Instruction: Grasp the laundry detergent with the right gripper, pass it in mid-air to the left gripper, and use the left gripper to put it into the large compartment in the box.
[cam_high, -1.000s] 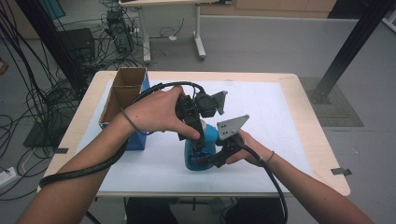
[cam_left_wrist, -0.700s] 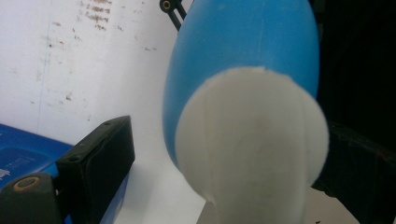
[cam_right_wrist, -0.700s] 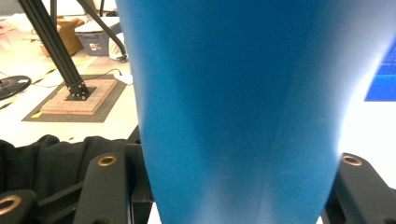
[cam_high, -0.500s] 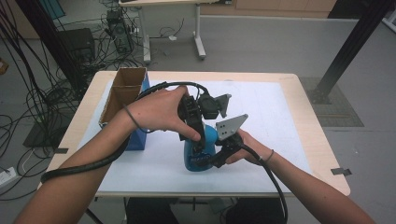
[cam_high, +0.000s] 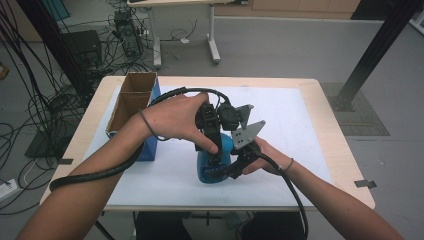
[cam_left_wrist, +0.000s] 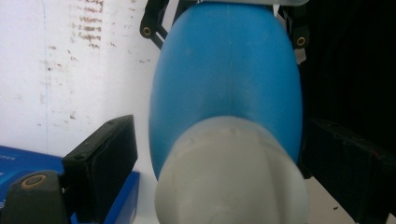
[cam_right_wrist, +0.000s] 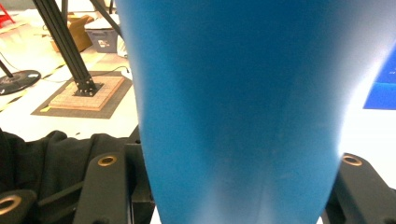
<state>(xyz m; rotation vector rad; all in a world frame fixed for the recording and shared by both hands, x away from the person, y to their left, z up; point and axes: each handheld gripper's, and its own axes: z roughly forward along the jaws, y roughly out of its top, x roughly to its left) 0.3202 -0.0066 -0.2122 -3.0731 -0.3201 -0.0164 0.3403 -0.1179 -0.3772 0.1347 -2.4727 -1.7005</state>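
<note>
My right claw (cam_high: 231, 167) grips the blue bottle (cam_high: 215, 162), which stands upright on the white worktop (cam_high: 300, 130) near its front edge. My left claw (cam_high: 214, 157) reaches down over the bottle's pale cap (cam_left_wrist: 231, 182), jaws closing in but apart from it.
</note>
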